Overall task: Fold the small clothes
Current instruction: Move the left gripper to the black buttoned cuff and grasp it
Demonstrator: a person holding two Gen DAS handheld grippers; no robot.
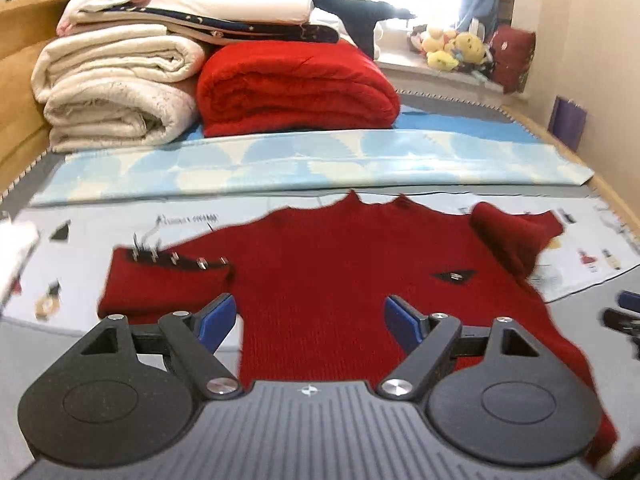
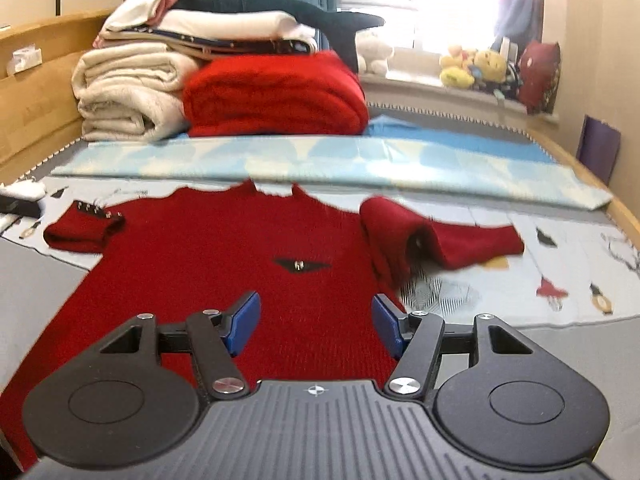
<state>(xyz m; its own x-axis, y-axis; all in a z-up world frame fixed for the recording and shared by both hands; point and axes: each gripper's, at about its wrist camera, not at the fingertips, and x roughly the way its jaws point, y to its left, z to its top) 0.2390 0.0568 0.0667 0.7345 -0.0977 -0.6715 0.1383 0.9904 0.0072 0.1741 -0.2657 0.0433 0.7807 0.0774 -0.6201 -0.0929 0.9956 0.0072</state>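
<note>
Bedding stacked at the bed's head; red sweater (image 1: pixel 320 280) lay flat on the printed sheet (image 2: pixel 560 256), both sleeves folded in. Left gripper (image 1: pixel 306 318) hung above it, jaws wide, holding nothing. Right gripper (image 2: pixel 316 326) likewise empty, jaws narrower but apart.

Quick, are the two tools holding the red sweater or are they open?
Left tool: open, holding nothing, above the red sweater.
Right tool: open, holding nothing.

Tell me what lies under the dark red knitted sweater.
Under the dark red knitted sweater shows a pale printed sheet over grey bedding. What lies beneath its middle is covered.
</note>
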